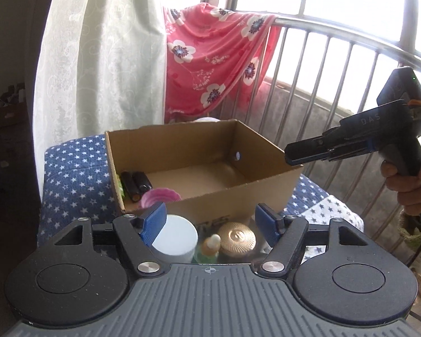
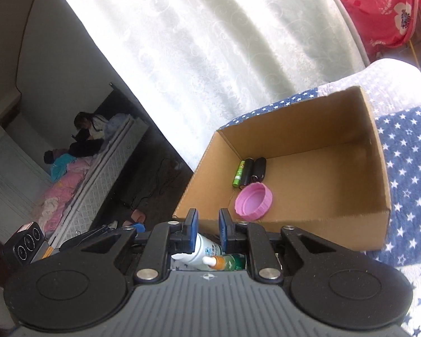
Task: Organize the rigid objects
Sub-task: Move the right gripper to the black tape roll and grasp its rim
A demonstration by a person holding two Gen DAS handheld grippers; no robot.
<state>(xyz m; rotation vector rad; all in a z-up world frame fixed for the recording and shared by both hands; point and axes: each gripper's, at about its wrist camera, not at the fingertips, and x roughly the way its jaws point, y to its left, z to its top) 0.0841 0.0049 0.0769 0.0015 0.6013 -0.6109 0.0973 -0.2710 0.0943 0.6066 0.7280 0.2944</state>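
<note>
Holding my left gripper [image 1: 210,221] tilted down with its jaws wide apart and empty, I see the white jar [image 1: 176,238] and gold lid [image 1: 237,238] just past it. My right gripper [image 2: 207,224], slightly parted and empty, points toward the cardboard box [image 2: 322,221] holding the pink cap [image 2: 254,200].

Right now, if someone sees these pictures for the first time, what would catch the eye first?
Probably the open cardboard box on the star-patterned blue cloth: a pink lid lies inside, mouth up, near the front wall, with a green tube and two black cylinders behind it in the corner. Behind the box, a red flowered cloth hangs over the metal railing.
</note>
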